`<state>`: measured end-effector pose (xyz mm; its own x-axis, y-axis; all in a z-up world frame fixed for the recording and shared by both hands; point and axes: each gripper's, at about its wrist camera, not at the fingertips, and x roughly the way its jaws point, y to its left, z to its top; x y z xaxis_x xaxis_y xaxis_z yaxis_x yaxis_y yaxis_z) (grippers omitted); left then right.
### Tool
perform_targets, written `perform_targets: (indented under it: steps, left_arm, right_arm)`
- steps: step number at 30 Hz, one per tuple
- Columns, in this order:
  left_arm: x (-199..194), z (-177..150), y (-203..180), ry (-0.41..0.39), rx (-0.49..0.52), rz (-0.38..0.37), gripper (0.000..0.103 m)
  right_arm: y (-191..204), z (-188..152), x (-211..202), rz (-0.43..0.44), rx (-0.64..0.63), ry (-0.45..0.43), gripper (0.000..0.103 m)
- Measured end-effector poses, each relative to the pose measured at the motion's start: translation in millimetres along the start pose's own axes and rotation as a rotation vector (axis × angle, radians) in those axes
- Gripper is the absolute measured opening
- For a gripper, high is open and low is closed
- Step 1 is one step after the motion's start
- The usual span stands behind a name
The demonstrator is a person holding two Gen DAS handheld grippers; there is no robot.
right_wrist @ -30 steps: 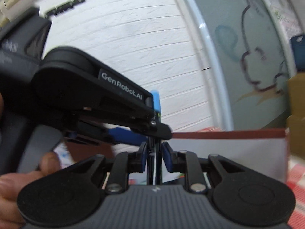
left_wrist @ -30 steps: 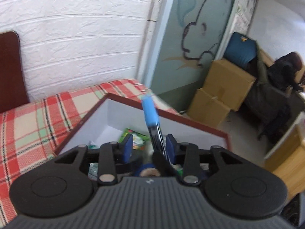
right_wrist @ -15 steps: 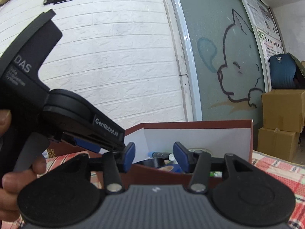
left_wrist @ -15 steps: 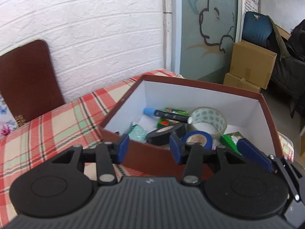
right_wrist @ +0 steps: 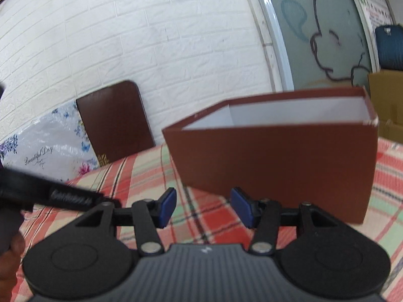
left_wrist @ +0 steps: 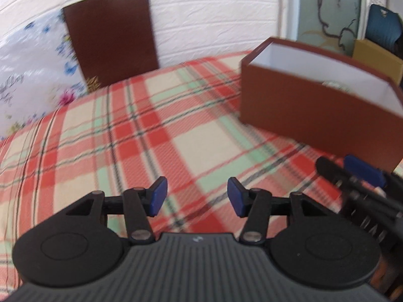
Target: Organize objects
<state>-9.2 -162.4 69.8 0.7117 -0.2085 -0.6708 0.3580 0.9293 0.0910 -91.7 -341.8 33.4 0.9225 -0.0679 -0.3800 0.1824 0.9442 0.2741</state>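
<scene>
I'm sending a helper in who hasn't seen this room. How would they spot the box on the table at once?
Find the table with the red, green and cream checked cloth by the white brick wall. The box stands on it, near the frosted door: open-topped, brown outside, white inside, unlike the flat brown board leaning on the wall.

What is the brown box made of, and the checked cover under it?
The brown box looks like stiff cardboard: matte brown outside, plain white inside, with thin straight walls and sharp folded corners. The checked cover looks like woven cloth, soft and matte; blur hides its weave, so that is a guess.
</scene>
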Motion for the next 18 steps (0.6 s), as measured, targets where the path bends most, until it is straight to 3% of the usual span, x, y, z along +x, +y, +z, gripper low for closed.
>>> perform_targets:
  steps: [7,18]
  left_arm:
    - [0,-33,35,0.052,-0.037,0.036,0.055]
    - [-10,-53,68,0.036,-0.091,0.047,0.063]
  right_arm:
    - [28,-12,-5,0.019,-0.035,0.057,0.052]
    - [52,-9,-18,0.008,-0.024,0.087,0.065]
